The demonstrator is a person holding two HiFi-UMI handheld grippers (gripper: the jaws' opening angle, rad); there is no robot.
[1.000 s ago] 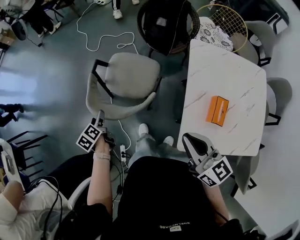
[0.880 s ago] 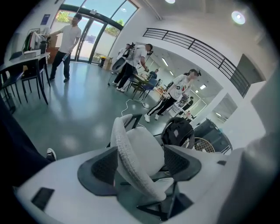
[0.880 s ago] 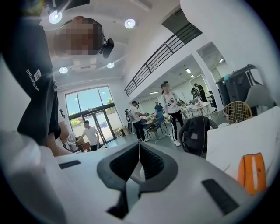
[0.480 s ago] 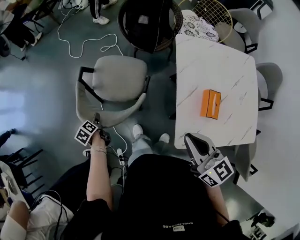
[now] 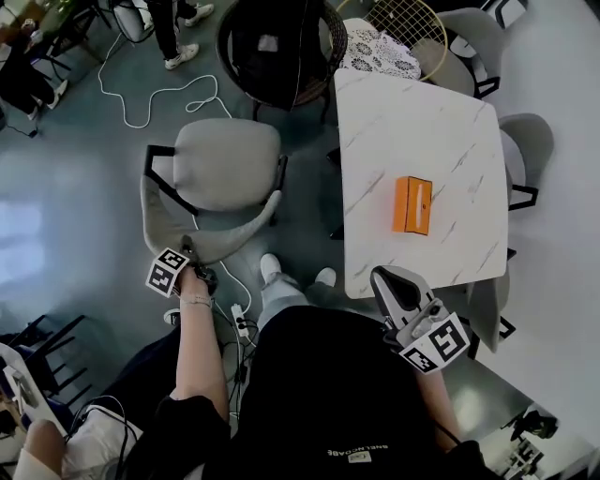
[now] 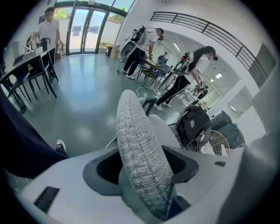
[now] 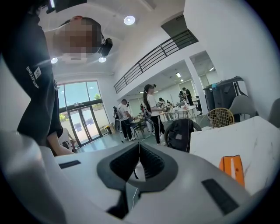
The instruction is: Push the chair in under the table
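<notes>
A grey upholstered chair with a curved backrest stands left of the white marble table, pulled out, its seat facing the table. My left gripper points down over the backrest's top edge. In the left gripper view the fabric backrest lies between the jaws of the left gripper, which are closing; a gap still shows at the left pad. My right gripper hovers at the table's near corner. In the right gripper view the right gripper is shut with nothing in it.
An orange box lies on the table. A black round chair with a dark bag and a gold wire chair stand at the far side, grey chairs on the right. A cable and power strip lie by my feet.
My left gripper has come down from beside the chair onto the backrest's top edge, which now sits between its jaws. The right gripper has stayed near the table corner.
</notes>
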